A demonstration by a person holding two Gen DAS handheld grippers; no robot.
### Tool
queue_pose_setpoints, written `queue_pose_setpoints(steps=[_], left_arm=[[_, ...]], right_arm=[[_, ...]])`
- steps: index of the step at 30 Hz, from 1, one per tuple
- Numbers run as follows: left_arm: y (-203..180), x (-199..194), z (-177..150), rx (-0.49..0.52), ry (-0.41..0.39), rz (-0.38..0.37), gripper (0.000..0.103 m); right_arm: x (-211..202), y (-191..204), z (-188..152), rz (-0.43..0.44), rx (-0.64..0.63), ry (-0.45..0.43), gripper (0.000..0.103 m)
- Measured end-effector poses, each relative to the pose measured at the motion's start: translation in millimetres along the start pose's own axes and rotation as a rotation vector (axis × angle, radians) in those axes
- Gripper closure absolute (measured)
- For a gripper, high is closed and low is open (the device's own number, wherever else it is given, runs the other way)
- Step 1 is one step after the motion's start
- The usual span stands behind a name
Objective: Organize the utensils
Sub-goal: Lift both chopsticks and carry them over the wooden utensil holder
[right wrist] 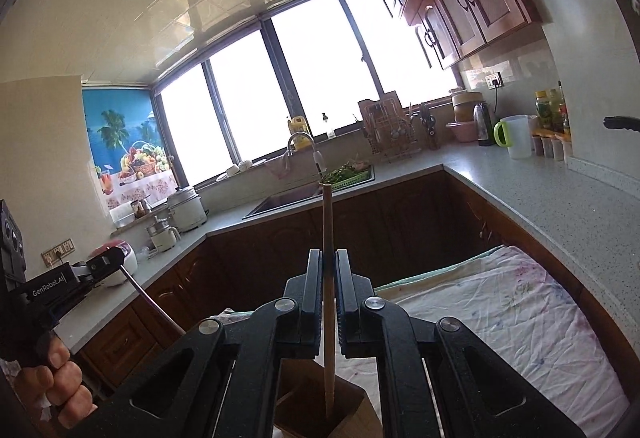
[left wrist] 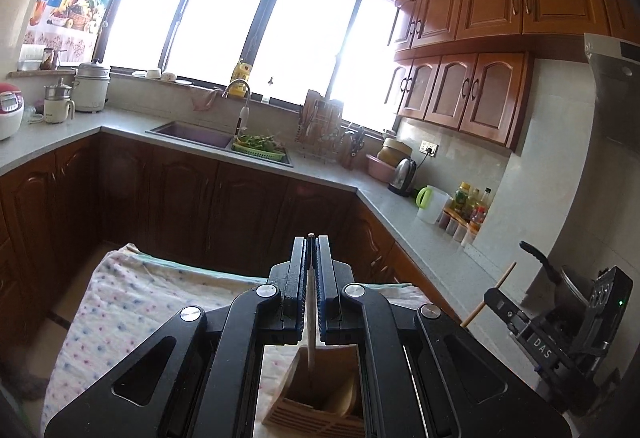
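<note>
Left wrist view: cloth-covered table [left wrist: 132,302] bears a wooden holder [left wrist: 320,394] directly below both grippers. Left gripper [left wrist: 311,238] is clamped on a thin metal utensil [left wrist: 310,322]; right gripper [right wrist: 329,252] on a wooden chopstick [right wrist: 328,278], each long axis pointing down into the holder.

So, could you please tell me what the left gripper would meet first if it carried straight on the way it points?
Hard to judge depth, but the left gripper, shut on a thin utensil, points over the cloth-covered table towards the dark lower cabinets under the sink; nothing nearer shows.
</note>
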State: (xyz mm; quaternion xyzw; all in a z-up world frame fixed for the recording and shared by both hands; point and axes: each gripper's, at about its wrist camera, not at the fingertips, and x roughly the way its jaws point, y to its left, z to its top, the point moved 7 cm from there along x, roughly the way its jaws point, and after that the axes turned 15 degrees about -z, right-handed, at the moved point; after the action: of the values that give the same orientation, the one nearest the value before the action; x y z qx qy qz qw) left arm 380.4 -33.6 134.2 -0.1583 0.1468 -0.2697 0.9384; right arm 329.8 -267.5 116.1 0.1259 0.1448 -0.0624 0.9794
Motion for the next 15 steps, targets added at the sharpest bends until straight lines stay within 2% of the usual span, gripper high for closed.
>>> queue_pose_setpoints(steps=[7,12,15], left_arm=[[20,29,-46,-0.042,0.041,0.046,0.1],[25,43,-67,-0.049,0.096,0.049,0.099],[24,46,-72,-0.013,0.111,0.07,0.098]], right_arm=[[22,-5,-40,-0.019,0.016,0.028,0.097],[30,-9,-56,-0.015,0.034,0.078,0.097],[29,-10,-55,-0.015,0.026,0.077,0.097]])
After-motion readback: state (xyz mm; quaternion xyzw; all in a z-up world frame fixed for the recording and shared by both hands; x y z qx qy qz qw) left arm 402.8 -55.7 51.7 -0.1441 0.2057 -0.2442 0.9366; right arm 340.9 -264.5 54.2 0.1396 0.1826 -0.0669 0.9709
